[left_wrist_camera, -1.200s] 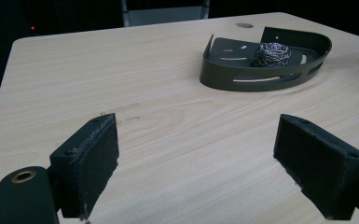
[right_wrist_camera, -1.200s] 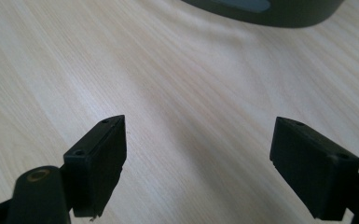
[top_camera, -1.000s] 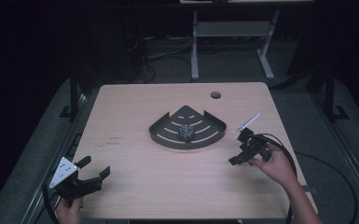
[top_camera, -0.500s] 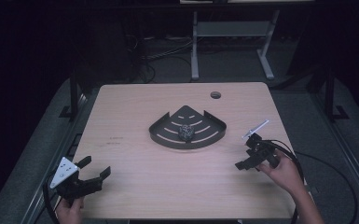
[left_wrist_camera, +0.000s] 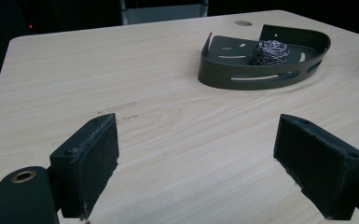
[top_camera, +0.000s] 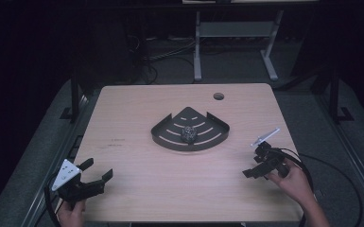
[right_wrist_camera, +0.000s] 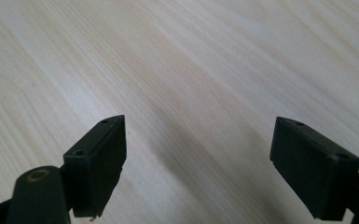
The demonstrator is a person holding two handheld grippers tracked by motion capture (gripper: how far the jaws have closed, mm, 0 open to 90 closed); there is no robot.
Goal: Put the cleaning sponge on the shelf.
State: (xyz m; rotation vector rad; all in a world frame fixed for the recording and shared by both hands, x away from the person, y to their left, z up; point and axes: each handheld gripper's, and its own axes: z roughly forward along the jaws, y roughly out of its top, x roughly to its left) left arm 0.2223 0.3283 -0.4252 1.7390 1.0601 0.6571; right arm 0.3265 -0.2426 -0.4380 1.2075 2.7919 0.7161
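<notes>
My right gripper (top_camera: 263,163) has pulled back toward the near-right corner of the worktop (top_camera: 137,118) over the last second. It was closer to the tray before and is now well apart from it, near the right edge. My left gripper (top_camera: 91,176) has not shifted and sits at the near-left corner, just inside the near edge. Tray and contents are unchanged.

Jaws: the left pair is spread wide with nothing between, bare wood showing through the gap in the left gripper view (left_wrist_camera: 196,154). The right pair is also spread wide and empty, angled down at plain worktop (right_wrist_camera: 196,154).

The dark fan-shaped tray (top_camera: 170,138) sits mid-worktop, slightly toward the far side, curved wall facing near. A metal scouring ball (top_camera: 188,134) lies inside it, about central; in the left gripper view the scouring ball (left_wrist_camera: 269,51) sits by the tray's (left_wrist_camera: 242,79) back corner, behind the slotted front wall.

Room: there is a broad open strip of worktop between both grippers and the tray, and the left half is free apart from faint scuff marks (top_camera: 116,142). A cable hole (top_camera: 218,96) sits near the far edge, right of centre. The right hand (top_camera: 295,179) overhangs the near-right edge.
</notes>
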